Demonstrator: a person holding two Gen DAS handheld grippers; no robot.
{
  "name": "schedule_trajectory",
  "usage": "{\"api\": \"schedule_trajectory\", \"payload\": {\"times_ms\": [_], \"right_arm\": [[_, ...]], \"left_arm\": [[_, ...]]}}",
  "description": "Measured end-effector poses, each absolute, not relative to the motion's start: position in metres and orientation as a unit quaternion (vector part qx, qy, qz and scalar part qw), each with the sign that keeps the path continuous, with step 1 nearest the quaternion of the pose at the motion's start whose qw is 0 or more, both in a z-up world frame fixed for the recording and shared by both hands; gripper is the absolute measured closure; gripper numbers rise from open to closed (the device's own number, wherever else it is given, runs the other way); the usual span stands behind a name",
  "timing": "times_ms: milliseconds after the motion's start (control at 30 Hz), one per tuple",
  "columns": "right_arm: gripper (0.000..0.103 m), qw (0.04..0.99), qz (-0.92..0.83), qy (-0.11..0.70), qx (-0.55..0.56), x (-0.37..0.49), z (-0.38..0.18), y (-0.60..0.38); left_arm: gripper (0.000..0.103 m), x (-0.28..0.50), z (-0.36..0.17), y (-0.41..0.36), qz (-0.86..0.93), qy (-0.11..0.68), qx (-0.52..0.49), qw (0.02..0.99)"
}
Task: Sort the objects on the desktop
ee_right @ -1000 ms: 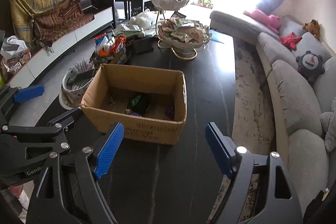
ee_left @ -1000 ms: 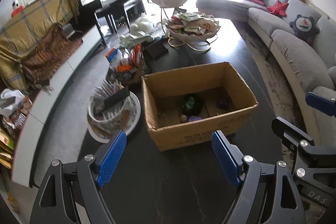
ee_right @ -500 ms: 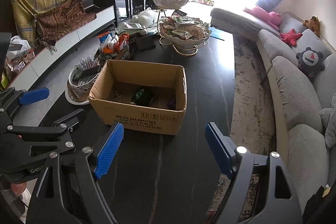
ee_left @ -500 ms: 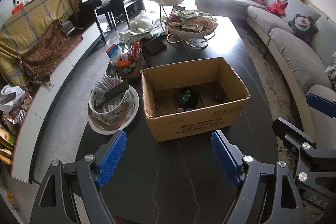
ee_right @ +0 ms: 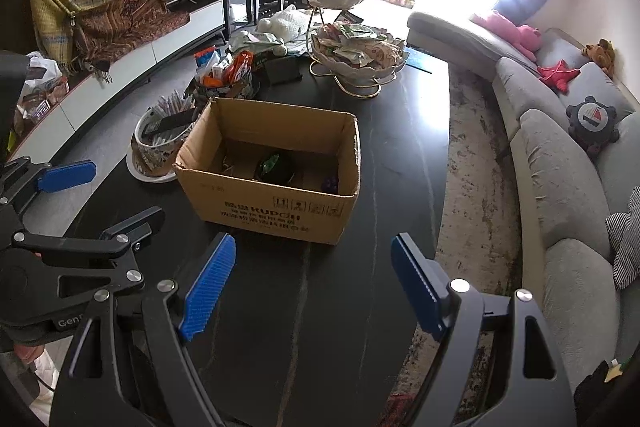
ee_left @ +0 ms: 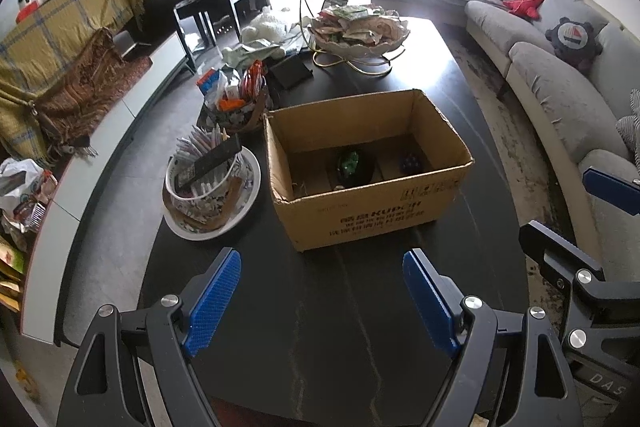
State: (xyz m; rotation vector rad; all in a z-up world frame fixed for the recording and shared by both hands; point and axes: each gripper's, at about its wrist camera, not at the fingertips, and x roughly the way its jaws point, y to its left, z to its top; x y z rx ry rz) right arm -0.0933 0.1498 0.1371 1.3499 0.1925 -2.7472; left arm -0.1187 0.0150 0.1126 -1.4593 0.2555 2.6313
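Note:
An open cardboard box [ee_left: 372,215] [ee_right: 280,211] stands on the dark table [ee_left: 340,327]. Inside it lie a dark green object [ee_left: 352,163] [ee_right: 272,165] and a small purple one [ee_left: 412,161] [ee_right: 330,183]. My left gripper [ee_left: 322,301] hangs open in front of the box, nothing between its blue pads. My right gripper [ee_right: 312,287] is open too, level with it on the right, empty. Each gripper shows at the edge of the other's view.
Left of the box sits a white bowl of sachets on a plate [ee_left: 208,187] and a basket of snacks [ee_left: 234,103]. A two-tier dish stand [ee_left: 352,39] is at the table's far end. A grey sofa [ee_left: 560,99] runs along the right.
Both grippers have drawn back from the box, which now looks smaller and farther. Their jaws stay open and empty.

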Motion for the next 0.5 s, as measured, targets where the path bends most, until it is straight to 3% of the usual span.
{"api": "schedule_trajectory", "payload": {"times_ms": [500], "right_arm": [[0.025,0.045,-0.886,0.069,0.456,-0.0944,0.1281,0.1442]], "left_arm": [[0.023,-0.1179,0.1039,0.0139,0.863,0.092,-0.494,0.057]]}}
